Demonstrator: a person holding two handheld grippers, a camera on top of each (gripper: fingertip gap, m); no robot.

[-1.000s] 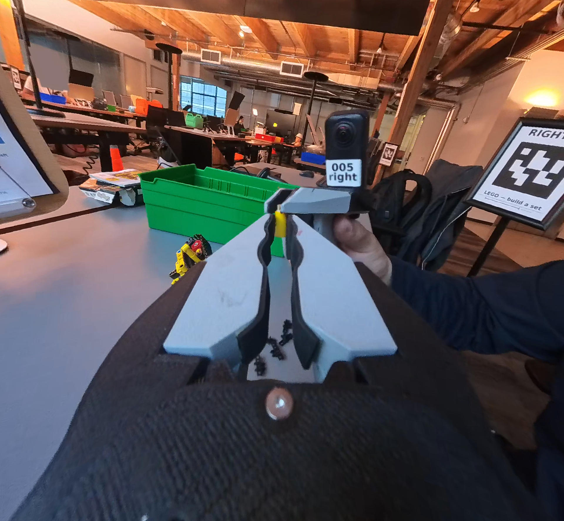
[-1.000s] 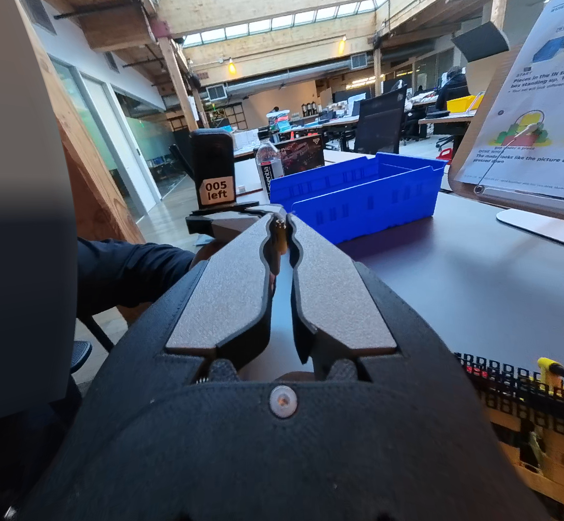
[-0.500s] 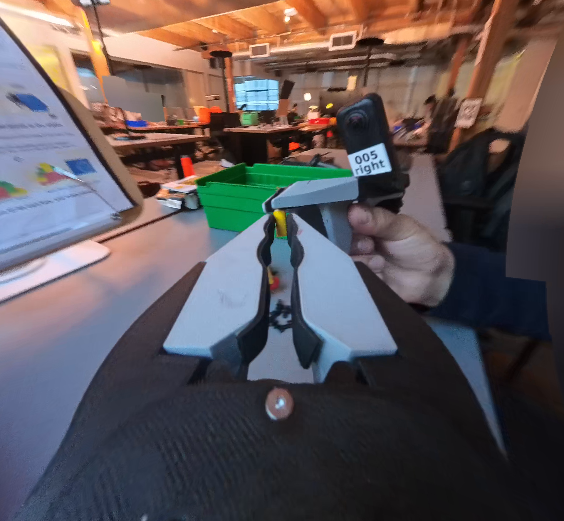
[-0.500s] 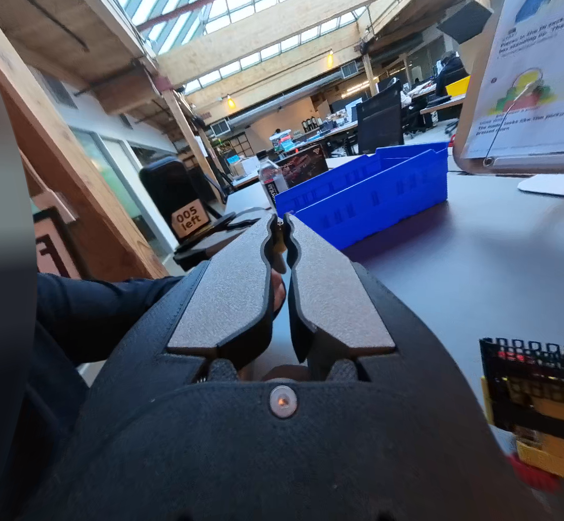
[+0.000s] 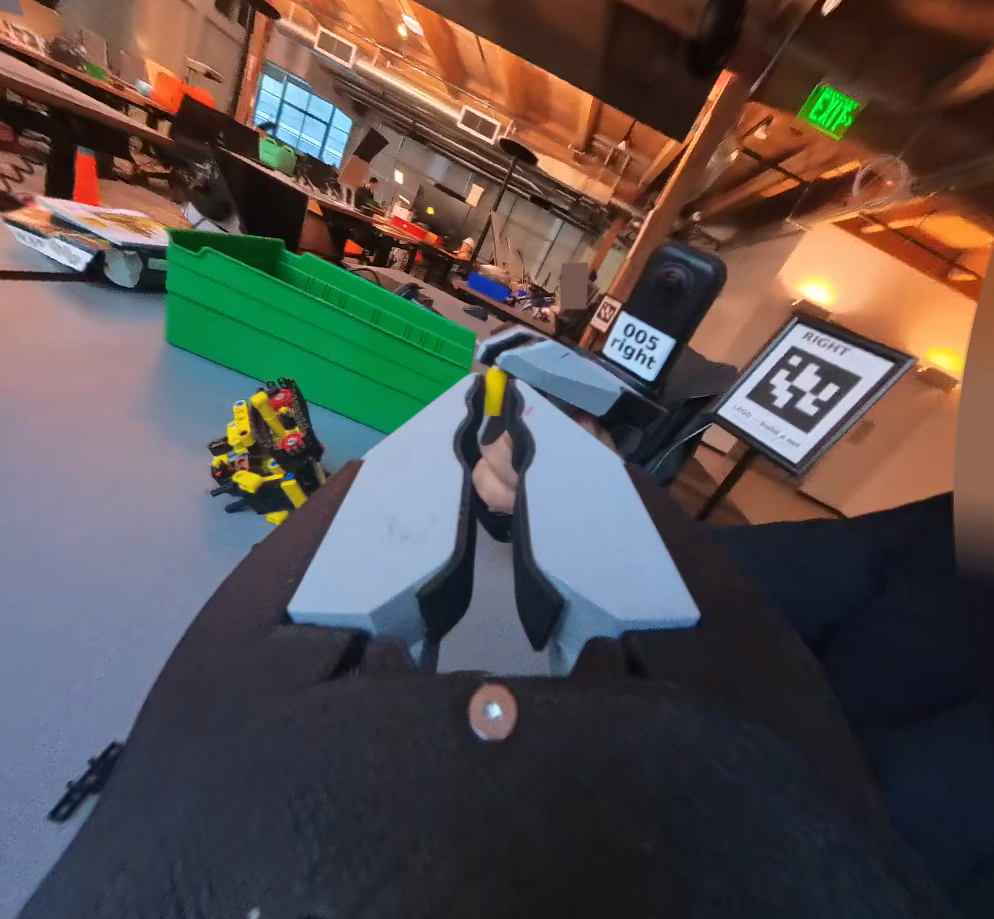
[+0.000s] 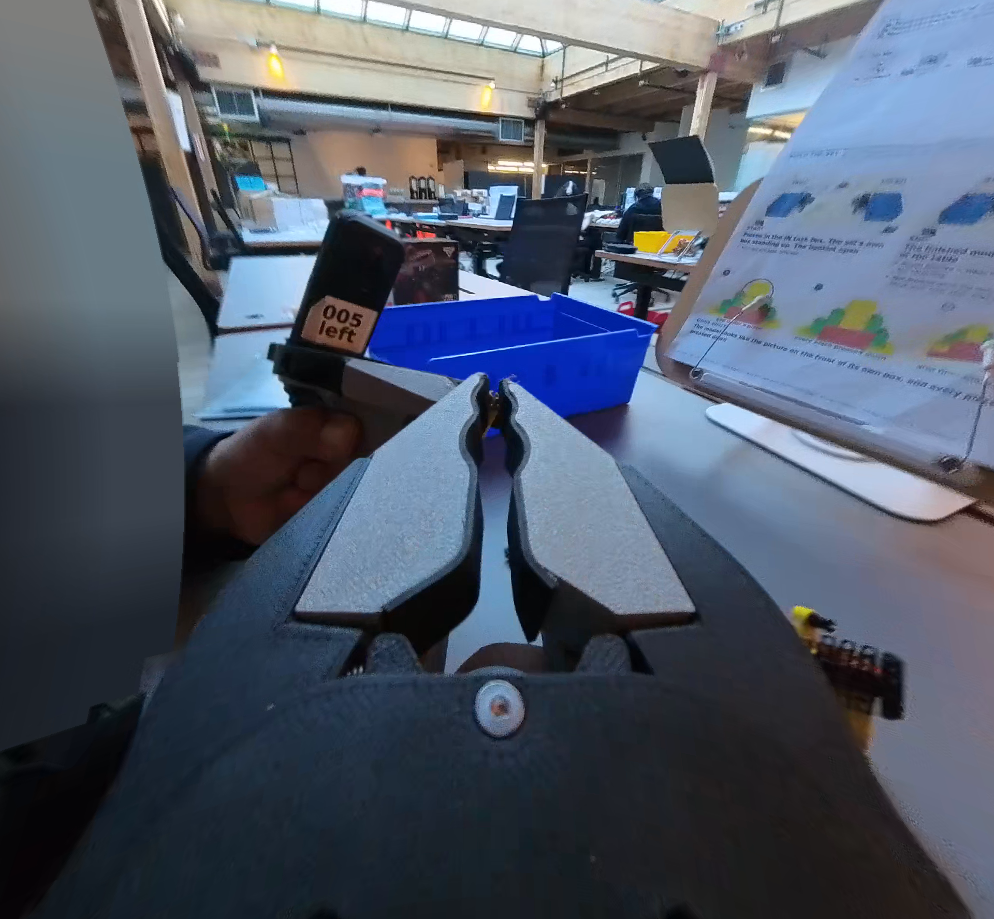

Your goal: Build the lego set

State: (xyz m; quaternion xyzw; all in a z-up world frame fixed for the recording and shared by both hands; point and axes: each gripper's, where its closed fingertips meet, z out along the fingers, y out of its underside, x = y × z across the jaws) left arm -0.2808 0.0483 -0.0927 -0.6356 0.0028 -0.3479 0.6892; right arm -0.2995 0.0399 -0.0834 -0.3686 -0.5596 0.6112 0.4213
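Left wrist view first: our left gripper (image 5: 494, 398) has its fingers pinched on a small yellow lego piece (image 5: 495, 391) at the tips, and the right gripper (image 5: 559, 374) meets that piece from beyond, its grey fingers pointed toward ours and a hand (image 5: 492, 479) visible through the gap. To the left on the grey table (image 5: 80, 490) stands the partly built lego model (image 5: 266, 449), yellow, black and red, well apart from both grippers. Behind it sits a green bin (image 5: 301, 334); we cannot see inside it. A short black chain of links (image 5: 86, 780) lies at the near left edge. A framed sign (image 5: 812, 398) with a black-and-white marker stands to the right. Right wrist view: our right gripper (image 6: 495, 401) is pressed nearly together on a small piece we can barely make out, and the left gripper's camera body carries a paper label (image 6: 339, 325). A blue bin (image 6: 538, 355) lies beyond the tips, and what shows of its inside looks bare. An instruction sheet (image 6: 860, 269) on a stand fills the right side.
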